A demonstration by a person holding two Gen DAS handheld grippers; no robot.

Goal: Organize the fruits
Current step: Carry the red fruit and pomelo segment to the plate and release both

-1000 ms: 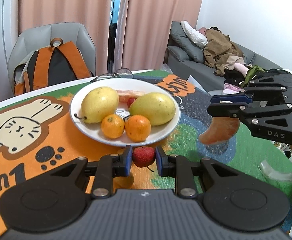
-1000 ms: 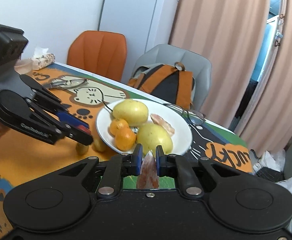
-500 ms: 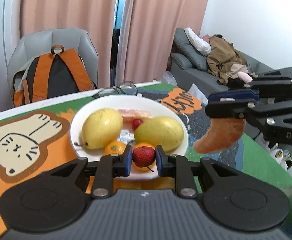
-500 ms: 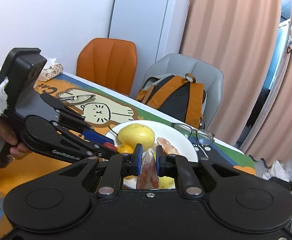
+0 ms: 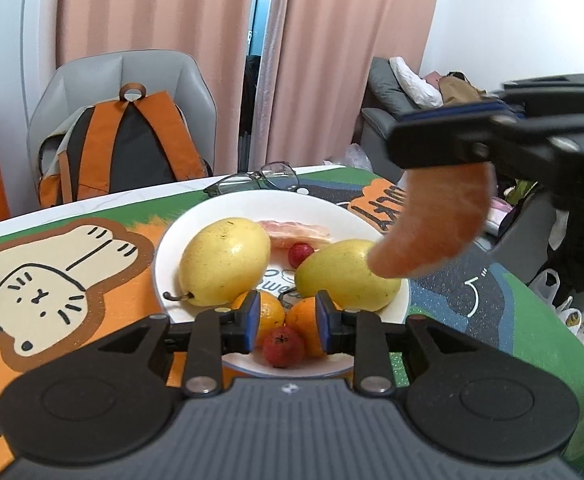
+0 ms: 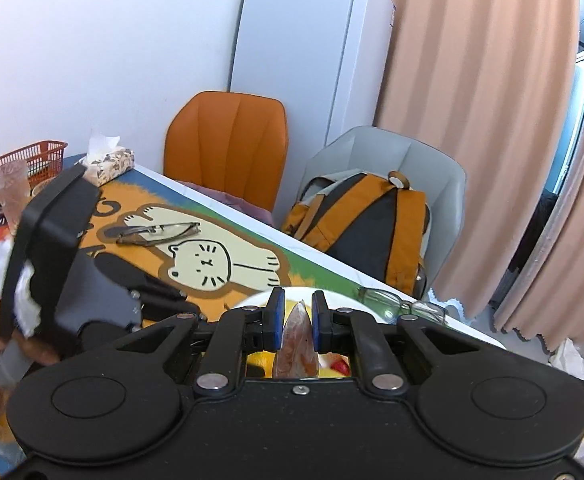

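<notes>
While the small red fruit (image 5: 283, 347) lies on the near rim of the white plate (image 5: 252, 204), just below the parted fingers of the left gripper (image 5: 284, 317), a pink citrus segment (image 5: 432, 232) is clamped in the right gripper (image 6: 295, 322) above the plate's right side. The segment is best lowered beside the segment already on the plate (image 5: 296, 232), clear of the yellow fruit (image 5: 346, 276), and released only once it is supported.

Home living-dining room, sofa (image 5: 388, 96), fridge (image 6: 312, 60), dining chairs (image 6: 228, 140), curtains (image 5: 152, 8)
</notes>
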